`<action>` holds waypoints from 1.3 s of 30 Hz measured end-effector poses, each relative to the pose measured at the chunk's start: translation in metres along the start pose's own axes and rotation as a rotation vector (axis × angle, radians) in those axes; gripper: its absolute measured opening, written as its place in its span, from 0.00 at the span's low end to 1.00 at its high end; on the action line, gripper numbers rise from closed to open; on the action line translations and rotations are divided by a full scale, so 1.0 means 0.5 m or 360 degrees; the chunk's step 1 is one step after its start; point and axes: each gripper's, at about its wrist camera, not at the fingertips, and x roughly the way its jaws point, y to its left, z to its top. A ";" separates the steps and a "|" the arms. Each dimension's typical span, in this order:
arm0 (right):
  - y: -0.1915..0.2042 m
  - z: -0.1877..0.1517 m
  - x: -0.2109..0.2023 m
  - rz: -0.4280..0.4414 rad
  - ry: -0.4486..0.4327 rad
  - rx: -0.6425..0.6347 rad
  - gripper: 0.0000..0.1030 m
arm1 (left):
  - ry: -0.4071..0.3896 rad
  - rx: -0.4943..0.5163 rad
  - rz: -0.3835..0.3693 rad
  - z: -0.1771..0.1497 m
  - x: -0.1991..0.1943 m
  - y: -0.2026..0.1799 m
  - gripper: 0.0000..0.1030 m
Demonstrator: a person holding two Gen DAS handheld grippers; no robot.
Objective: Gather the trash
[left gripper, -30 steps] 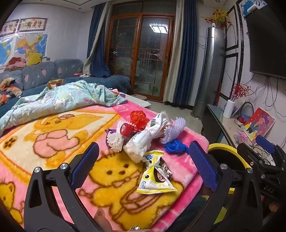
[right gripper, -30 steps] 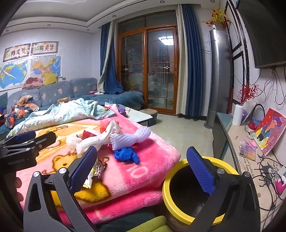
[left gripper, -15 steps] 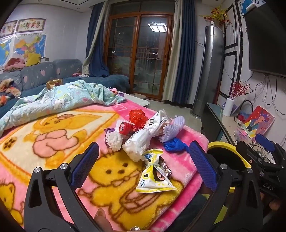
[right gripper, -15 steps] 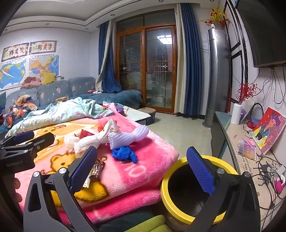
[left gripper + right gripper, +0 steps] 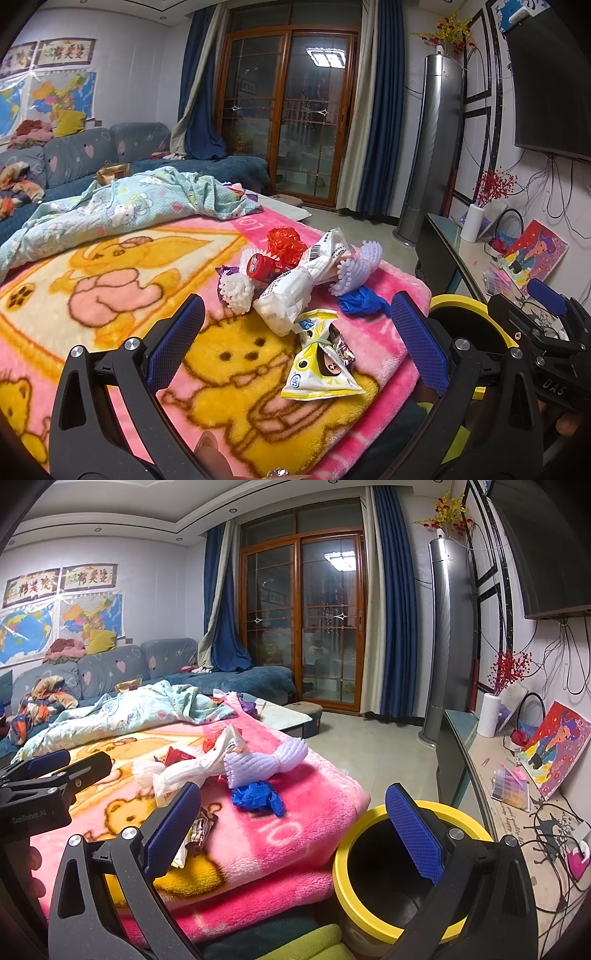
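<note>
Left gripper (image 5: 295,341): fingers spread, empty, above yellow snack wrapper (image 5: 320,373) | right gripper (image 5: 291,829): fingers spread, empty, beside yellow bin (image 5: 369,901)

A heap of trash is spread on the pink blanket (image 5: 110,258) near its corner. A yellow-and-white snack wrapper (image 5: 320,373) lies flat nearest the edge, with a small dark foil wrapper (image 5: 341,347) touching it. Behind it a twisted white plastic bag (image 5: 295,288) is laid diagonally, flanked by a white foam net (image 5: 236,291) and a lavender foam net (image 5: 356,266). A crumpled blue glove (image 5: 360,302) rests just beside them. A red-capped container (image 5: 264,266) and red crumpled mesh (image 5: 284,240) sit behind. A yellow-rimmed bin (image 5: 373,897) stands upright and open beside the blanket's corner.
</note>
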 end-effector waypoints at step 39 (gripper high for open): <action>0.102 0.012 0.055 0.0310 0.0129 -0.0199 0.94 | 0.0111 -0.0242 0.0189 0.017 0.036 0.127 0.90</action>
